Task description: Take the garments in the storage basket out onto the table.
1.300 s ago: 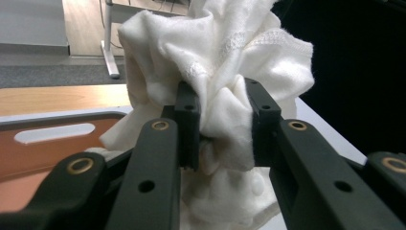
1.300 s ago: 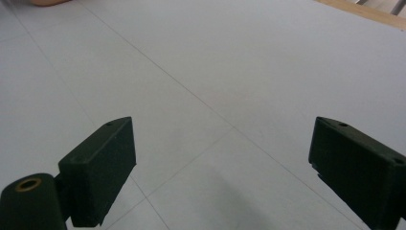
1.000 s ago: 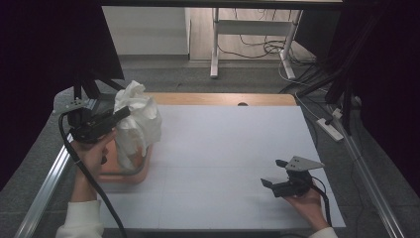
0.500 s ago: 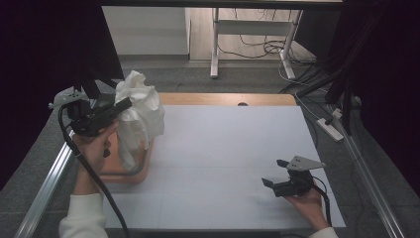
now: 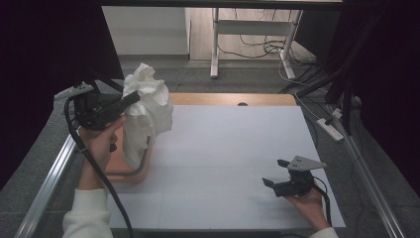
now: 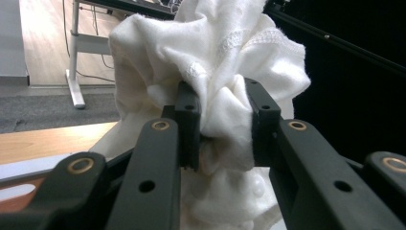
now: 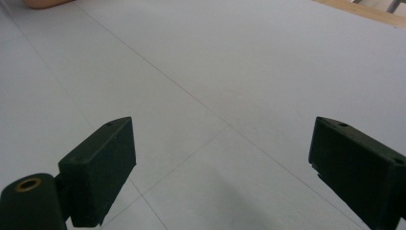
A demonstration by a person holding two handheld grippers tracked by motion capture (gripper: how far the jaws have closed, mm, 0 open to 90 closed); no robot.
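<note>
Two tongs differ sharply. The left tongs (image 6: pixel 218 127) are clenched on a bunched fold of the white cloth (image 5: pixel 146 111), which hangs lifted over the orange basket (image 5: pixel 130 174) at the desk's near left, its lower part apparently still inside. The right tongs (image 5: pixel 278 172) rest spread wide and hold nothing, low over the white desk (image 5: pixel 233 148) near right. Lifting seems partway done; clearing the basket and laying the cloth down likely remain.

Soft, even light falls on the pale table (image 5: pixel 237 148); the left and right edges stay dark, shadows faint.
</note>
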